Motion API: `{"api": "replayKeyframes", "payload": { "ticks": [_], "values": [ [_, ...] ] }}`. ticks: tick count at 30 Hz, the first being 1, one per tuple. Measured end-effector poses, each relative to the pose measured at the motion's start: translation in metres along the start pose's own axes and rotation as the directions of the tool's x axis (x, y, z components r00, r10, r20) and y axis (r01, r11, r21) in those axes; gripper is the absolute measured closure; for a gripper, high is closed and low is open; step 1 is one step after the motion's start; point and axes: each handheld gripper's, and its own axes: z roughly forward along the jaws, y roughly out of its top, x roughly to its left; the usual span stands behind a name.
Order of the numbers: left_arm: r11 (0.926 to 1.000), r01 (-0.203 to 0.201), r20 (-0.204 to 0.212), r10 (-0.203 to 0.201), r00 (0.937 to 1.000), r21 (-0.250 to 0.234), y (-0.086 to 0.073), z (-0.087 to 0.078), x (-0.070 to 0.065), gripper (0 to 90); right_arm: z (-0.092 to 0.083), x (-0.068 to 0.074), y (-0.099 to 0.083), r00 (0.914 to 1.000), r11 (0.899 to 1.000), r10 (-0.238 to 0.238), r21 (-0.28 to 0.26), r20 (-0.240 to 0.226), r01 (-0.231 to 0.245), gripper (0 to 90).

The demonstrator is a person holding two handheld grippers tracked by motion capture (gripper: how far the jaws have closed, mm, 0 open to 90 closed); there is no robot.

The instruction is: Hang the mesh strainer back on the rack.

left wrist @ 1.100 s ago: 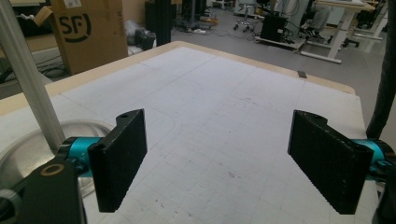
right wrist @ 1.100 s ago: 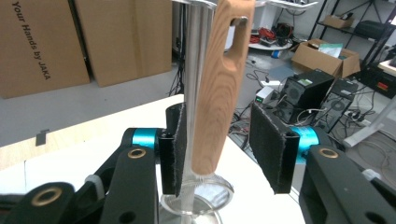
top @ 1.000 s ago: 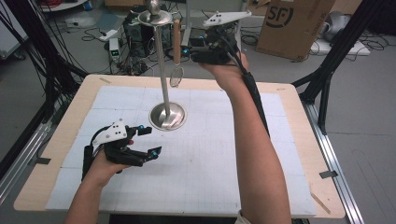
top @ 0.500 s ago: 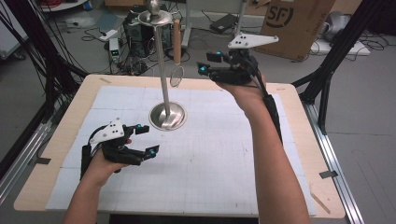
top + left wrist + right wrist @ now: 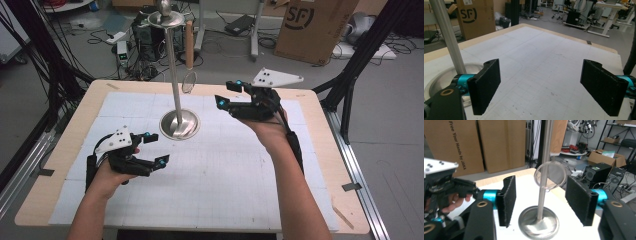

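Now both grippers stand empty beside the strainer.

High view: the strainer (image 5: 189, 75) hangs on the stand (image 5: 176, 90); left gripper (image 5: 156, 149) gapes. Right gripper view: right gripper (image 5: 540, 200), jaws just opening, frames the light, likely delicate mesh; its stiff wooden handle seems the safer hold.

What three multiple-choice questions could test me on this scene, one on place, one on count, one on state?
1. Where does the metal stand rest? A) on the white mat B) on the floor C) on a cardboard box
2. How many things hang from the stand's top? A) none B) one C) four
3. How is the left hand-held gripper? A) shut on the pole B) open, holding nothing C) shut on the strainer

A: its round base sits on the white mat.
B: a wooden-handled strainer hangs alone.
B: its jaws stand apart over bare mat.
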Motion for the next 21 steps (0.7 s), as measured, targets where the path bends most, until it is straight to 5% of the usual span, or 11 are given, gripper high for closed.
{"api": "replayKeyframes", "payload": {
  "ticks": [21],
  "values": [
    [1.0000, 0.003, -0.013, -0.003, 0.9999, 0.004, -0.002, 0.000, 0.000, 15.7, -0.037, 0.013, -0.062, 0.9984, 0.997, 0.055, -0.052, 0.015, -0.054, 31.5]
  ]
}}
